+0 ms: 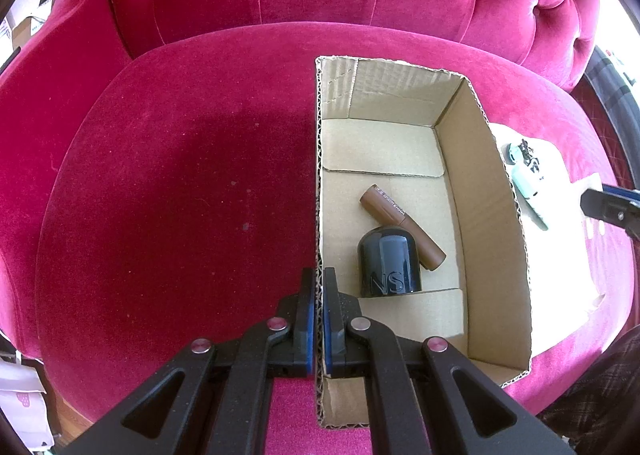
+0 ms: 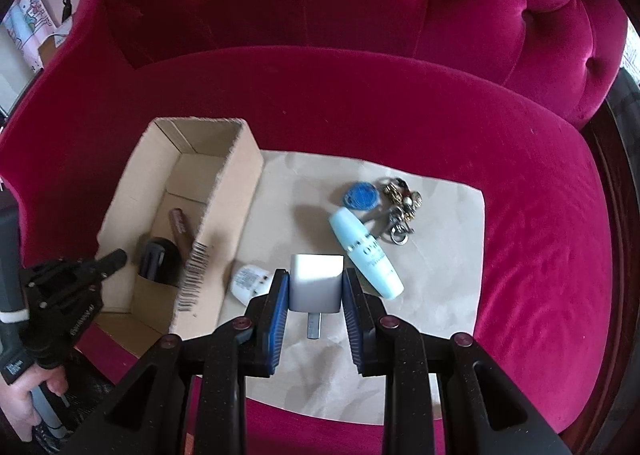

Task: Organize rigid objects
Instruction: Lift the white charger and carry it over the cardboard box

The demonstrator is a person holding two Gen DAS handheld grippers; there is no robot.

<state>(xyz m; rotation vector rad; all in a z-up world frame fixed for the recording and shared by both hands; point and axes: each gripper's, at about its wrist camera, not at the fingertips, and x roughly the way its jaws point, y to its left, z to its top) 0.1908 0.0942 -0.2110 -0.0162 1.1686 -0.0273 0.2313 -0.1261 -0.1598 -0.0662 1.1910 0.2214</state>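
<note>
Velvet armchair seat (image 2: pixel 520 215), crimson, carries everything. At its left side an open brown cardboard box (image 2: pixel 236 191) is steadied: the box's left wall is pinched by the left gripper (image 1: pixel 319 287), jaws fully closed on the corrugated edge. Inside the box, near its front end, a dark glossy rounded bottle cap (image 1: pixel 390 263) is seen, with a brown cylindrical lipstick tube (image 1: pixel 402 227) lying diagonally behind and touching it. A hairbrush head with metal bristles (image 2: pixel 194 279) is seen at the box's right wall; whether it leans on or hangs over the wall cannot be told.

Right of the box, a beige paper sheet (image 2: pixel 440 295) is spread over the seat. Near its front-left part a small white oval labelled item (image 2: pixel 250 281) lies. Just right of that, a white-grey cube-shaped plug adapter (image 2: pixel 316 287) is held between the blue pads of the right gripper (image 2: pixel 316 295), jaws partly open and closed onto its sides; it appears lifted clear of the sheet. Further right a pale blue plastic bottle (image 2: pixel 366 251) lies diagonally, with a blue round tag (image 2: pixel 362 195) and a metal keyring cluster (image 2: pixel 402 211) behind it.

Step judged in hand: transfer of the adapter to the box. Next move calls for carrying it left over the right wall, past the bristles, then releasing in the free rear half.
</note>
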